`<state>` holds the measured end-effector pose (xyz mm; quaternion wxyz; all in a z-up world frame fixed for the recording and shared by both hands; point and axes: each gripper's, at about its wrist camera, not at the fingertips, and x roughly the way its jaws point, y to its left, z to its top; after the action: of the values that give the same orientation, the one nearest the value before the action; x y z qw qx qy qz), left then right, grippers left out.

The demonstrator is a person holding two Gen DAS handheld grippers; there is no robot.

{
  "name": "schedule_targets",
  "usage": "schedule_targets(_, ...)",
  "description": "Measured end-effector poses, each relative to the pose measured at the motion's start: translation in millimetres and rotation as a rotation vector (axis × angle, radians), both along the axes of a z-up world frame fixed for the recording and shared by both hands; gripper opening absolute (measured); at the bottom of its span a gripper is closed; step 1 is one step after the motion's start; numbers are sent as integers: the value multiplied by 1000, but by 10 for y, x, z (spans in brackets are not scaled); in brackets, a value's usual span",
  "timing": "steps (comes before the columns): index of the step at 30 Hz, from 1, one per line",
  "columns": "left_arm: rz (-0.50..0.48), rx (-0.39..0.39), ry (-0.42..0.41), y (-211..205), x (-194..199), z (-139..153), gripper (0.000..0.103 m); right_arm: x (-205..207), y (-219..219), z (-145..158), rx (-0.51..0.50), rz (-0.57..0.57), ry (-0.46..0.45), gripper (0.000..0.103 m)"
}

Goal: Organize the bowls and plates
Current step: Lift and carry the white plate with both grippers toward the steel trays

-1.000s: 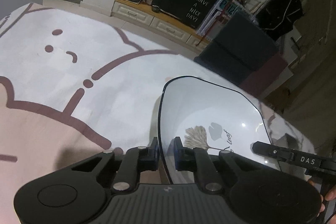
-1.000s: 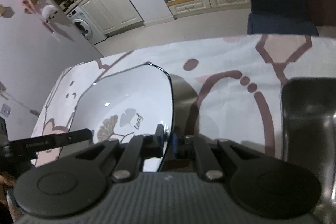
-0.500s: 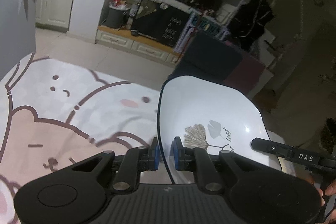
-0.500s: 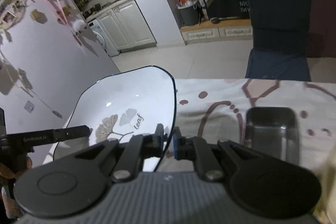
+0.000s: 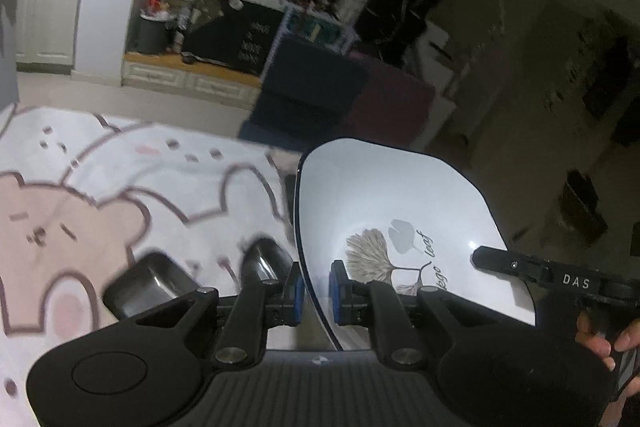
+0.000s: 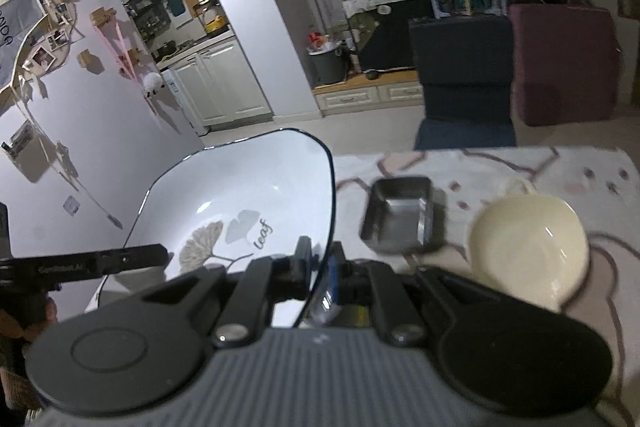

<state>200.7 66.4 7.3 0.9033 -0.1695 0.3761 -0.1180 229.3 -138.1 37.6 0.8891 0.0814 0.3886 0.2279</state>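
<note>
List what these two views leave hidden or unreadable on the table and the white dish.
- White leaf-print dish: near edge hidden behind the left gripper body, left view.
- Steel tray and the shiny object beside it: blurred, left view.
- Cream bowl: lower rim covered by the right gripper, right view.

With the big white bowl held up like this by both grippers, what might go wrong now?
1. The left gripper and the right gripper each pinch only the thin rim of the white bowl; if one side slips, the bowl may tilt and fall.
2. A metal tray and a cream bowl sit on the table just beside it; a low pass or a drop may hit them.
</note>
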Motion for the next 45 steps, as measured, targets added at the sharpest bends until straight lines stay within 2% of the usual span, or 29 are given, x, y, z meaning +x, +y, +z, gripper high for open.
schedule_targets(7,-41,-25,106,-15,-201,-613,14,-359,-222,-436,-11,-25,70,11)
schedule_targets(14,-11,-15,243,182,-244,-1231,15,-416,37,-1044,-51,16,197,11)
schedule_targets(21,15,-17,351,334,-242,-1563,15,-255,331,-1514,-105,54,341,13)
schedule_targets(28,34,-7,414,401,-206,-1726,16,-119,520,-1855,-148,48,433,15)
schedule_targets(45,77,15,424,479,-59,-1822,17,-103,646,-1960,-185,53,459,18)
